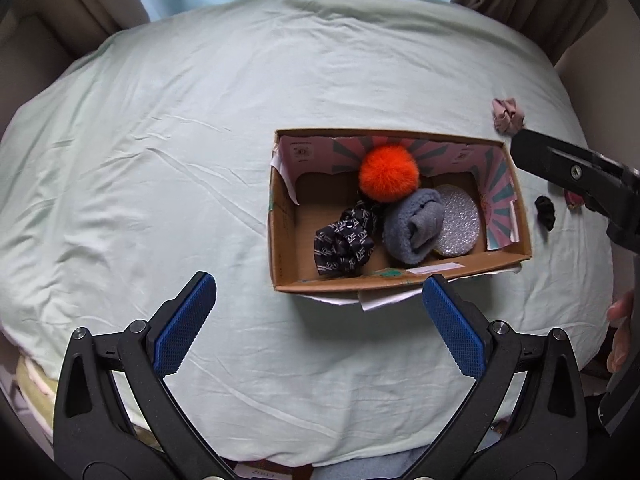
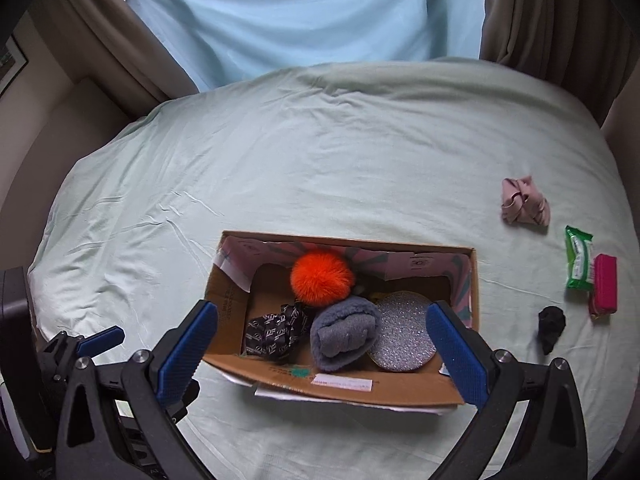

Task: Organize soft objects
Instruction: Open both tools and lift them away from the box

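An open cardboard box (image 1: 280,240) (image 2: 400,394) lies on the pale green bed sheet. It holds an orange pom-pom (image 1: 388,174) (image 2: 322,278), a grey fleece roll (image 1: 414,226) (image 2: 344,334), a black patterned scrunchie (image 1: 346,242) (image 2: 276,332) and a glittery silver disc (image 1: 458,220) (image 2: 404,332). A pink cloth (image 1: 507,115) (image 2: 525,202) and a small black scrunchie (image 1: 545,212) (image 2: 552,326) lie on the sheet right of the box. My left gripper (image 1: 320,320) is open and empty, in front of the box. My right gripper (image 2: 322,344) is open and empty above the box's near side.
A green packet (image 2: 578,258) and a pink case (image 2: 604,290) lie at the right of the bed. The right gripper's black body (image 1: 576,176) reaches over the sheet right of the box. Curtains (image 2: 120,52) hang behind the bed.
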Available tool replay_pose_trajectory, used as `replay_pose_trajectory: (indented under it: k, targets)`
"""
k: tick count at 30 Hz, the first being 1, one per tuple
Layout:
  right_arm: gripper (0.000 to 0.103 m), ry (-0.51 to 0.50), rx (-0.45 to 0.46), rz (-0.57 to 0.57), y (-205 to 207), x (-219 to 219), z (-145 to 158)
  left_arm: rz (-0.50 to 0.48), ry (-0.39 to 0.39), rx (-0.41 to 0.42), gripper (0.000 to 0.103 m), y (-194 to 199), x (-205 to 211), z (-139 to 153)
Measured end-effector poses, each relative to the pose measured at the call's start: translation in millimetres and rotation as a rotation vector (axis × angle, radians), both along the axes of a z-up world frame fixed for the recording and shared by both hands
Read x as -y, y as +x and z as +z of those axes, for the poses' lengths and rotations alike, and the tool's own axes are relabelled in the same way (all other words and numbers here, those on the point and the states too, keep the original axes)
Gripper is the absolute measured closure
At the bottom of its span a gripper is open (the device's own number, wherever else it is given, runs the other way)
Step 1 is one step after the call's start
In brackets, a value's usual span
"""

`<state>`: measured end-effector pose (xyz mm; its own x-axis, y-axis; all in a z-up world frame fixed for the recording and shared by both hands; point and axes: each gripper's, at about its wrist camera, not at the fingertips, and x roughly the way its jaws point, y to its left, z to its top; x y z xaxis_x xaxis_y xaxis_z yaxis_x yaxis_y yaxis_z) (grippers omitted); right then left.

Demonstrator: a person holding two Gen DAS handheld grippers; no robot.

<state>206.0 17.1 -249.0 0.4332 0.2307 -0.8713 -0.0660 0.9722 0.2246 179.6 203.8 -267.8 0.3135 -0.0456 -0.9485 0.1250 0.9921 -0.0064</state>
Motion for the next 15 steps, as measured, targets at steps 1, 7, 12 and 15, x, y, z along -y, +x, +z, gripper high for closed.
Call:
replay_pose_trajectory:
  k: [1,7,12,15]
  targets:
    - [0.0,-0.011,0.015,0.0,-5.8,0.1,7.1,0.006,-0.003,0.014,0.0,-4.3,-1.3,6.7]
    - [0.0,-0.045,0.124,-0.014,-44.0,8.6,51.9,0.016,0.0,0.144,0.0,-35.2,-2.8,55.6]
    - [0.0,-0.095,0.189,-0.064,-74.9,33.7,89.6,0.005,-0.033,0.229,0.0,-61.3,7.6,94.8]
    - [0.0,-0.134,0.235,-0.098,-94.2,55.6,111.0,-0.012,-0.045,0.264,0.0,-72.2,21.4,111.7]
